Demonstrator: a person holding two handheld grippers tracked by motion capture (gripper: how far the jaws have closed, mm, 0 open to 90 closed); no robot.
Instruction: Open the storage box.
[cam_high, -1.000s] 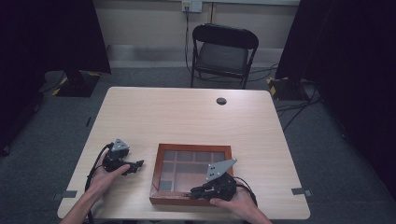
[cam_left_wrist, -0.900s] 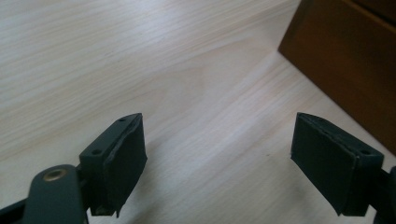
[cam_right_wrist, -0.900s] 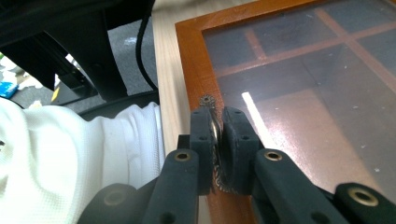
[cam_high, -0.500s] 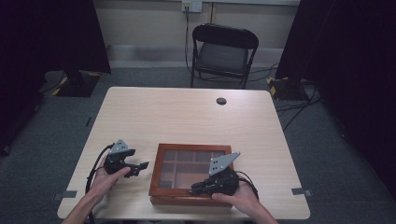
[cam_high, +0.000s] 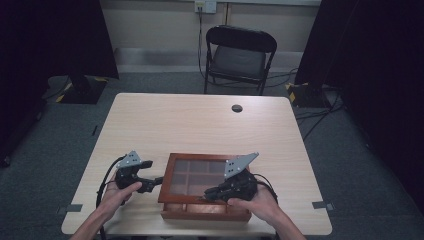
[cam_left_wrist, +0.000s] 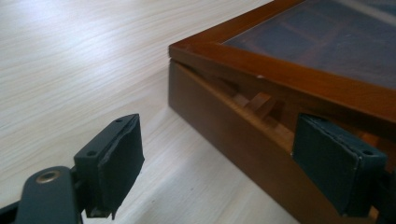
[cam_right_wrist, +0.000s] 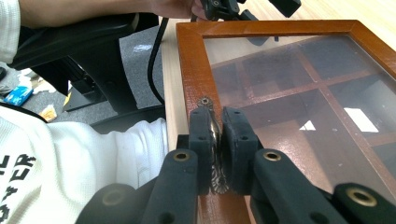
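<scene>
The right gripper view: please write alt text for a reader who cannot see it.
The right gripper is shut on a small metal pull on the front frame of a wooden box's glass lid. Empty wooden compartments show through the glass.

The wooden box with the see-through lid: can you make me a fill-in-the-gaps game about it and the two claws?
1. The right claw is shut on the small metal ____ of the lid.
2. The lid is lifted a little, so there is a ____ between it and the wooden box.
3. The left claw is ____ and holds nothing.
4. Behind the table stands a black ____.

Missing words: handle; gap; open; chair
</scene>
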